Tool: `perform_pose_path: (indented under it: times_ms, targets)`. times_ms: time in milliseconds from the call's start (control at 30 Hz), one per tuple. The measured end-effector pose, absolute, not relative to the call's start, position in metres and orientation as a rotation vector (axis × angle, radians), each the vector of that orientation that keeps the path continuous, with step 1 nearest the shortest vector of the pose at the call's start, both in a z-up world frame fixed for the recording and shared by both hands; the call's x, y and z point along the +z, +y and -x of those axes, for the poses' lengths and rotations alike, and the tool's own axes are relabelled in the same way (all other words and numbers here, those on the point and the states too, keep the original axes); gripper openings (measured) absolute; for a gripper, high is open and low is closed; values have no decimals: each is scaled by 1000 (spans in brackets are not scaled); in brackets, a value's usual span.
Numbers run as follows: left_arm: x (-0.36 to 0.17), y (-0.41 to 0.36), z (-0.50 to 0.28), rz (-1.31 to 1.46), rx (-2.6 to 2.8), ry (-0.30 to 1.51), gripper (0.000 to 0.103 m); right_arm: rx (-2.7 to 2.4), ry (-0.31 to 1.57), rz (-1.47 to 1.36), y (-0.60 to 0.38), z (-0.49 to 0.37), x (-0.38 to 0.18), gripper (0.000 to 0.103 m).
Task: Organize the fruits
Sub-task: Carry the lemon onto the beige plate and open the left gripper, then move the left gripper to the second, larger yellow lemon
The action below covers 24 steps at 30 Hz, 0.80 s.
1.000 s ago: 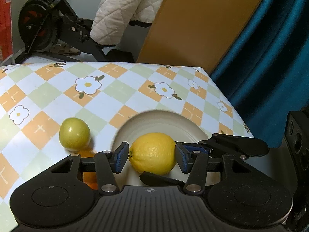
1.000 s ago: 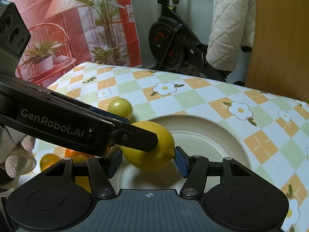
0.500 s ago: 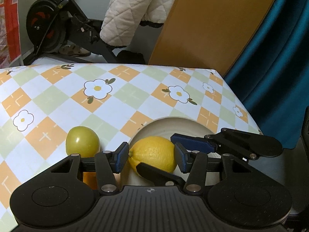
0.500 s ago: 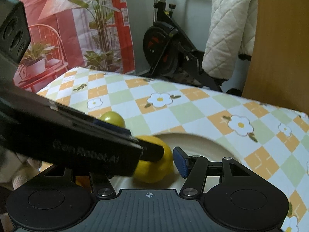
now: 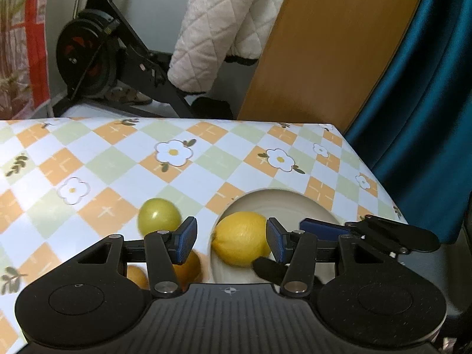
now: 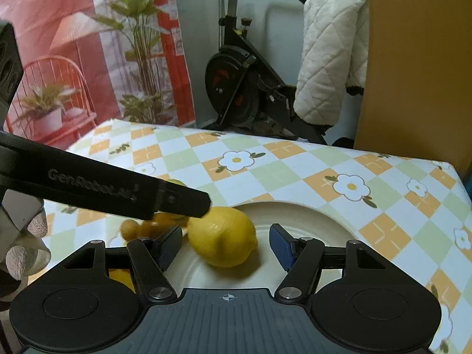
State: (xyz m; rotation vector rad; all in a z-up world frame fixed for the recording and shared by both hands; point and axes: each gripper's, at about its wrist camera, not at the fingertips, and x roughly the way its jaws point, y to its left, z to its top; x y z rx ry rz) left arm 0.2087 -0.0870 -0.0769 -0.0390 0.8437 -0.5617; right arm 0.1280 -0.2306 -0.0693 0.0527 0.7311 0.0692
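- Yellow lemon [image 6: 222,235] rests on the near left part of the cream plate [image 6: 321,227], the fruit closest to both our tools.
- Our right gripper [image 6: 225,244] stands spread wide with nothing between its pads; the lemon lies straight ahead between them, touching neither, nearer the left pad.
- Our left gripper [image 5: 230,239] is also parted and empty; in its view the lemon [image 5: 240,237] sits ahead and off toward the right pad, its long axis running roughly across the gap.
- We judge the right gripper the better placed to close on the lemon, though it already lies on the plate.
- Small orange fruits [image 5: 185,265] lie on the tablecloth [image 5: 97,159] by the plate's left rim, partly hidden.
- Farther left of the plate's rim, a green fruit [image 5: 159,215] waits on the cloth, likely the next pick for our left gripper.
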Motion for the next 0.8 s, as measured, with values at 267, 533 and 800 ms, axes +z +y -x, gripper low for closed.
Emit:
perform_pose_path:
  times_ms: [267, 533, 800]
  targets:
    - [-71, -52, -174, 34, -533, 833, 53, 111, 712, -58, -209, -95, -65, 60]
    - [-78, -27, -153, 75, -511, 843, 52, 156, 741, -14, -184, -73, -71, 55]
    - [-82, -23, -142, 61, -511, 833, 52, 167, 743, -14, -179, -67, -71, 52]
